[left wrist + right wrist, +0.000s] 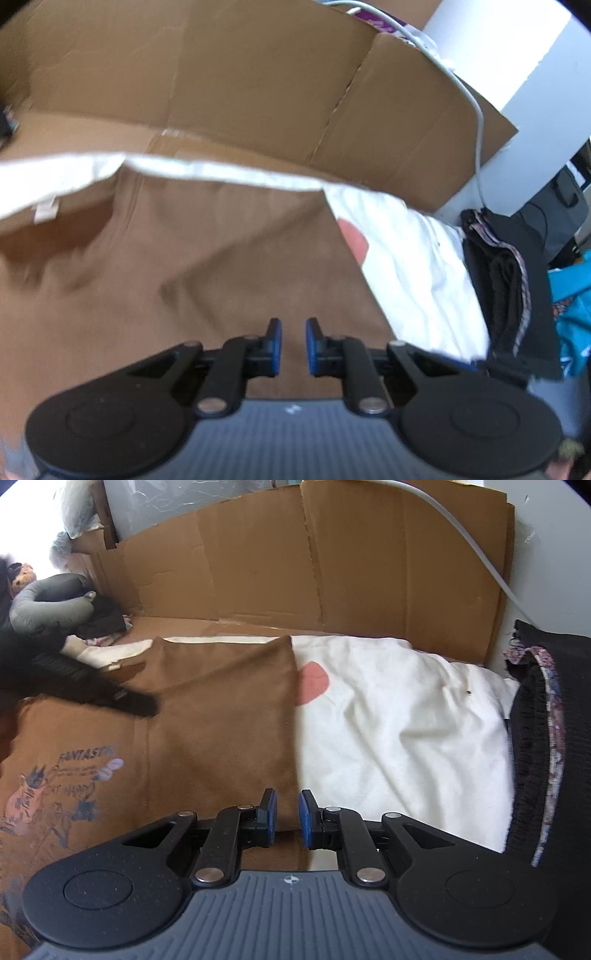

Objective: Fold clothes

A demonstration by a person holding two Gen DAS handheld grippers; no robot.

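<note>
Left gripper (293, 345) lowest in left wrist view, blue pads a narrow slit apart, nothing pinched between them, brown cloth showing through the gap; view blurred

Right gripper (287, 819) same narrow slit, poised right at fold edge of shirt (221, 720); edge runs down into the gap, gripped or not, cannot tell

Shirt: brown, soft matte fabric, spread flat on cardboard (258, 572), filling left and middle of both views. Right part folded over, giving a straight edge from far side down toward right gripper. Print (55, 786) on near left part: "FANTASTIC" lettering, cartoon figures in pink and dark blue. Far edge shows pale inner side (221, 173) turned up along neckline, small label (46, 210) hanging from it. Soft wrinkles across the middle

White cloth (388, 720) just right of shirt, touching and partly under fold edge, rumpled, round pink patch (314, 683) half hidden by brown edge

Black garment (535, 738) with patterned trim at far right, touching white cloth

Cardboard also standing as back wall behind clothes, white cable (480, 561) draped over it

Grey cushion (48, 605) at far left corner, dark clothes heaped beside it
</note>
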